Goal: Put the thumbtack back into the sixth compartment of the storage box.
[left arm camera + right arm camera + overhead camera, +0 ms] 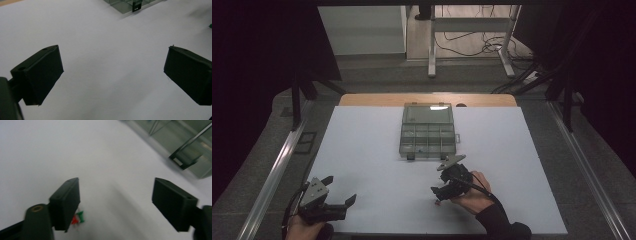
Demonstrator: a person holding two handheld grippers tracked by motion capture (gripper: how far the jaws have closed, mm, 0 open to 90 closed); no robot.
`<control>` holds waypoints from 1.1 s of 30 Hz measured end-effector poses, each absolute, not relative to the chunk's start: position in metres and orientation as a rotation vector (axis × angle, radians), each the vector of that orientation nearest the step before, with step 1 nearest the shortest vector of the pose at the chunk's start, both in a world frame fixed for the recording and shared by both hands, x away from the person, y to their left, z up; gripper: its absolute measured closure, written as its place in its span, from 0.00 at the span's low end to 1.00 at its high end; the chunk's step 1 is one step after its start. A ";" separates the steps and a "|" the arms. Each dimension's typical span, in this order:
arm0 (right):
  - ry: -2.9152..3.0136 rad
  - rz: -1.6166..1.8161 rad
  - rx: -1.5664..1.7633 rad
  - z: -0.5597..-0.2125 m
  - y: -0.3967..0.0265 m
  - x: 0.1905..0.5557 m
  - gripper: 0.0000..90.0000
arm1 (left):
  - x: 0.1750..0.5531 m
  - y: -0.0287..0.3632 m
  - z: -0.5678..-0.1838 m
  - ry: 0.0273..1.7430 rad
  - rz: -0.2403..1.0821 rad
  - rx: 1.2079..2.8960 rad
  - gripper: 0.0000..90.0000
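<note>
Roughly at the start, by the look of it. Your right tongs (116,202) stand apart over the white surface (377,150) with nothing between them. The small red-and-green pieces (78,218) lie on the surface just beside the left-hand jaw in the right gripper view, touching neither jaw as far as the blur lets you tell. In the high view the same small pieces (438,202) show as a speck right under those tongs (438,195), near your hand (472,197).

Beyond the right tongs sits the clear plastic compartment box (428,131), lid thrown back, dividers visible, a few tiny bits in the near row. Its black front latch (185,160) shows ahead and to the right of the jaws.

Your left tongs (112,75) are spread wide and empty, resting low on the surface, well apart from the box corner (130,5) far ahead.

Judgement: the pieces are not yet gripped, so the pick is undone; the carry to the box and the drop into a compartment remain. Which compartment they belong in, you cannot tell from here.
</note>
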State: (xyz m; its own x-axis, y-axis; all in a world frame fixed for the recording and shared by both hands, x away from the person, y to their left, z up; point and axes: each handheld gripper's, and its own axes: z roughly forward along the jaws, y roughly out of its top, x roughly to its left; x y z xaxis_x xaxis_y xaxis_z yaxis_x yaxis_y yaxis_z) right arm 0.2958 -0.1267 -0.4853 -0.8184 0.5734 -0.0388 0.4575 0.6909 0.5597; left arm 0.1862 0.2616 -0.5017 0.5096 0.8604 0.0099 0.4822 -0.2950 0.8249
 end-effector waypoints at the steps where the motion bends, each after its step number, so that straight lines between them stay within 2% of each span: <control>1: 2.698 0.802 0.824 -0.487 -0.127 0.294 0.33 | 0.186 0.262 -0.502 1.101 0.592 1.944 0.03; 7: 2.773 0.827 0.807 -0.492 -0.128 0.285 0.57 | 0.186 0.262 -0.502 1.100 0.593 1.944 0.03; 14: 2.842 0.790 0.783 -0.503 -0.126 0.281 0.75 | 0.187 0.261 -0.502 1.099 0.593 1.947 0.03; 21: 2.851 0.765 0.767 -0.506 -0.123 0.279 0.84 | 0.187 0.262 -0.502 1.098 0.591 1.946 0.03; 33: 2.829 0.718 0.748 -0.510 -0.121 0.279 0.90 | 0.187 0.261 -0.502 1.096 0.592 1.947 0.03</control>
